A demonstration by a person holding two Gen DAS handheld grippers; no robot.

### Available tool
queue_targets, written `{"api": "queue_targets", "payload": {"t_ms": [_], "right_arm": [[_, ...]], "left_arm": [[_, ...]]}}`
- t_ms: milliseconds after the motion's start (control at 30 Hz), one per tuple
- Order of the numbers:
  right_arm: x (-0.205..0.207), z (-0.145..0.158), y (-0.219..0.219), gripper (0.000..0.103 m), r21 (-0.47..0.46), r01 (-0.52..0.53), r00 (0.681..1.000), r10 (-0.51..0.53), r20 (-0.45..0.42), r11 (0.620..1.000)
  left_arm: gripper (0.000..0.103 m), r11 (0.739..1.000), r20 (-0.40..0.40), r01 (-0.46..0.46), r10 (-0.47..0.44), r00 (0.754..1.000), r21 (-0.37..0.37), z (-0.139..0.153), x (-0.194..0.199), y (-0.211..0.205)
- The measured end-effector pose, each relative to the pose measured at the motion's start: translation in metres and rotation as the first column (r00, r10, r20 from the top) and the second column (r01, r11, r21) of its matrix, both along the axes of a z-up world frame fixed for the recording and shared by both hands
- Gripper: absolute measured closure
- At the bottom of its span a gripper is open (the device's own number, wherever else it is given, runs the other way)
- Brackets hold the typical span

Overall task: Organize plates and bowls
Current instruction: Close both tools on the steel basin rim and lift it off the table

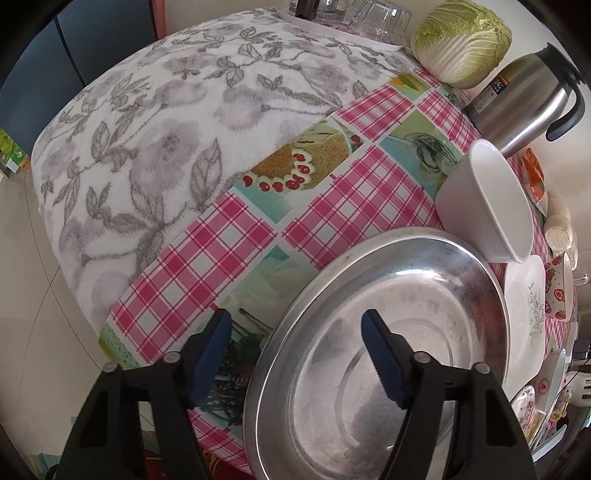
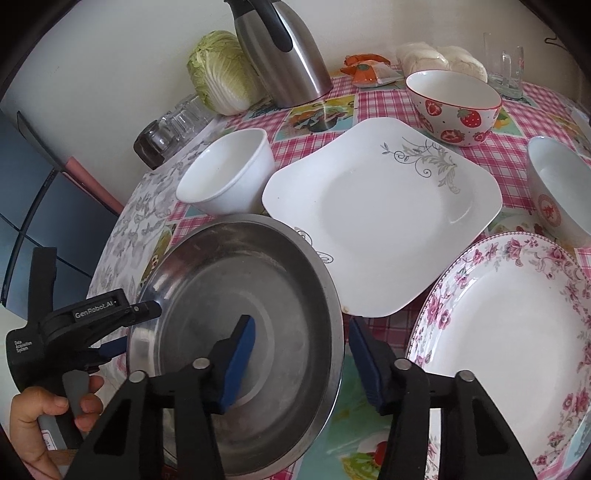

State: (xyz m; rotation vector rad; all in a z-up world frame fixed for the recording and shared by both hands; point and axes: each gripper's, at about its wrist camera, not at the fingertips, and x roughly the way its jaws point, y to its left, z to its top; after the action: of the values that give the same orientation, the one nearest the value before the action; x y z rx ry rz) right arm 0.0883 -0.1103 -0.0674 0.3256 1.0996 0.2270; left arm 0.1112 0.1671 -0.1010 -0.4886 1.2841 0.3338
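Observation:
A wide steel basin (image 1: pixel 369 350) (image 2: pixel 236 325) sits at the near edge of the checked tablecloth. My left gripper (image 1: pixel 295 362) straddles its left rim, one pad outside and one inside, open and clear of the metal. It also shows in the right wrist view as the left gripper (image 2: pixel 133 328), held by a hand (image 2: pixel 40 413). My right gripper (image 2: pixel 303 362) straddles the right rim, open, its pads apart from the rim. Behind the basin stand a plain white bowl (image 2: pixel 229 173) (image 1: pixel 487 206) and a white square plate (image 2: pixel 380 218). A pink-flowered round plate (image 2: pixel 509 343) lies at the right.
A strawberry bowl (image 2: pixel 454 107) and a bowl with a red emblem (image 2: pixel 557 199) stand further back. A steel jug (image 2: pixel 284 51), a cabbage (image 1: pixel 461 40), a tray of glasses (image 1: pixel 347 18) and a glass mug (image 2: pixel 506 66) line the wall. A grey floral cloth (image 1: pixel 166 129) covers the table's left half.

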Motion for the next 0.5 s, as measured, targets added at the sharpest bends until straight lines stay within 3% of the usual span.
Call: {"api": "queue_targets", "payload": {"t_ms": [100,200,400,500], "right_arm": [[0.0,-0.001,-0.001,0.063,-0.013,0.006,1.0,-0.006,0.002,1.0],[0.002,-0.005,-0.005,0.069,0.002,0.016,1.0,-0.016,-0.012,1.0],[0.004,-0.018,-0.006,0.071,0.012,0.017,0.998,-0.017,-0.06,1.0],[0.005,-0.024,-0.006,0.072,0.024,0.018,0.997,-0.016,-0.078,1.0]], "left_arm": [[0.033,1.0,-0.011,-0.01,0.009,1.0,-0.019,-0.006,-0.001,0.003],[0.041,1.0,-0.006,-0.002,0.002,1.0,-0.001,-0.006,-0.001,0.002],[0.06,1.0,0.012,0.003,-0.003,1.0,-0.008,-0.004,-0.001,0.001],[0.063,1.0,0.02,0.0,0.0,1.0,-0.003,-0.004,-0.001,0.001]]}}
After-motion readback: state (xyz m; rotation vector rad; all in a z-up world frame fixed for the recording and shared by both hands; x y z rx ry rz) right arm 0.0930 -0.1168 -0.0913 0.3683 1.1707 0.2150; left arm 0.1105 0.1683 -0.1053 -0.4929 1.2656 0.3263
